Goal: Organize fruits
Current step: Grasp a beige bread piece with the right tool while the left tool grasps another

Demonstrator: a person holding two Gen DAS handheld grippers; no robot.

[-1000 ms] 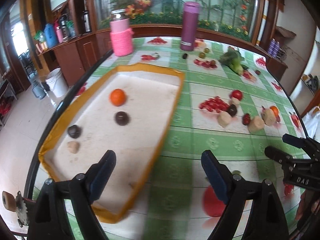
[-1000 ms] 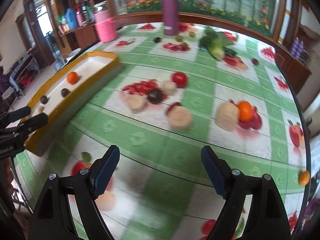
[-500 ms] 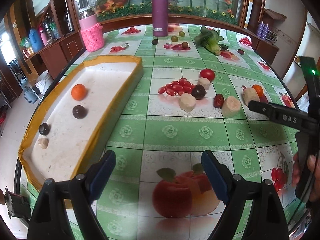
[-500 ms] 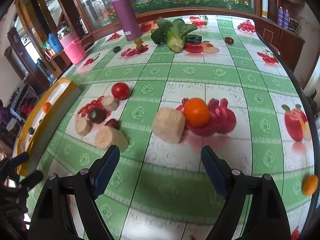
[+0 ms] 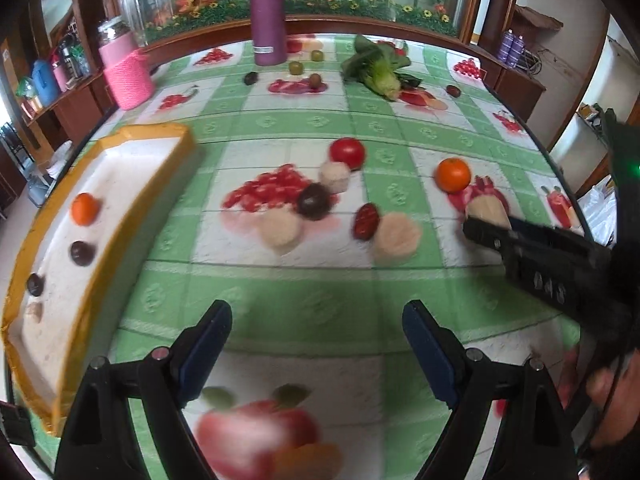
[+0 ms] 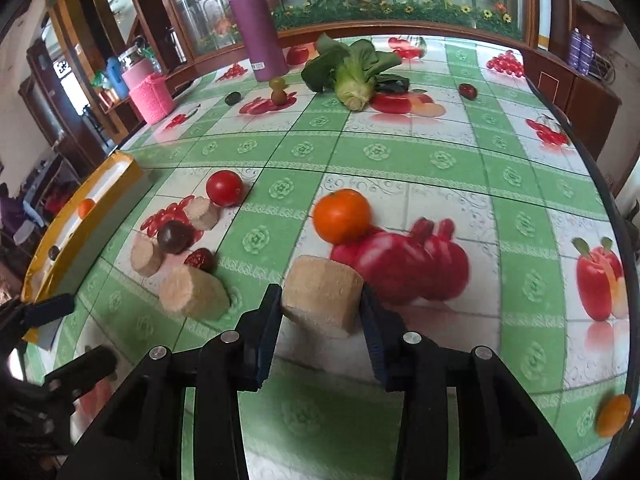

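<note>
The pale cylindrical piece (image 6: 322,296) sits right between the pads of the right gripper (image 6: 320,316), jaws closing in on it — both pads look to be touching its sides, and it's resting on the checked tablecloth (image 6: 400,152) beside the orange fruit (image 6: 342,216). So a pickup is underway, not a delivery.

Out from there: another pale piece (image 6: 194,294), a small red fruit (image 6: 200,258), a dark round fruit (image 6: 174,236), two more pale pieces and a red tomato (image 6: 224,188) are clustered to the left, all on the cloth. Farther back, small fruits near the purple flask (image 6: 260,28) and a leafy green (hardly a fruit).

The yellow-rimmed tray (image 5: 132,216) holds four items — an orange one (image 5: 85,209), two dark ones, one pale.

The left gripper (image 5: 316,340) hangs spread wide, nothing between its pads.

My read: early going, most of the sorting ahead.
</note>
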